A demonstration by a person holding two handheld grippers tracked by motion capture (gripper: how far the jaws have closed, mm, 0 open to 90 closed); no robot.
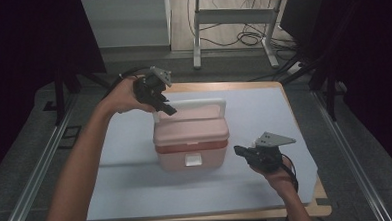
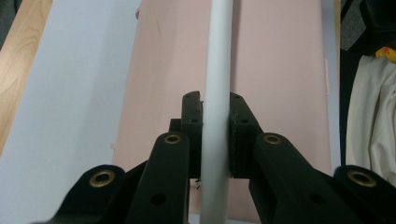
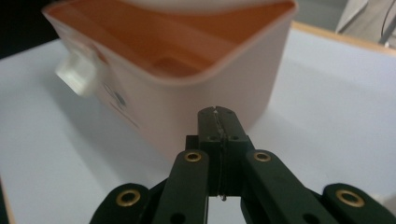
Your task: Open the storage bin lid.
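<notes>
Closest to me, my right gripper [image 1: 242, 152] hangs above the white table [image 1: 267, 187], held in my right hand [image 1: 277, 174]. Its jaws are pressed tight together with nothing between them. In the right gripper view I see them [image 3: 218, 114] pointing at a corner of the pink box [image 3: 196, 88], near it but not touching. A small white latch [image 3: 78, 72] sticks out of the box's side.

A little farther away, the pink box [image 1: 190, 143] sits in the middle of the table. It has a pale pink lid [image 1: 191, 128] on top, and the white latch [image 1: 192, 160] faces me.

Farther back, my left gripper [image 1: 166, 109] comes in from the left, held in my left hand [image 1: 126, 96]. It points down at the back of the box. Its jaws are squeezed on the white handle [image 1: 196, 104]. In the left gripper view the handle [image 2: 217, 70] runs like a long white bar between the two pads [image 2: 192, 121], and both pads press against it. The pink lid [image 2: 275, 70] lies below the bar.

Past the table I see a grey floor, the legs of a desk [image 1: 196, 35] and some black cables [image 1: 246, 38].
</notes>
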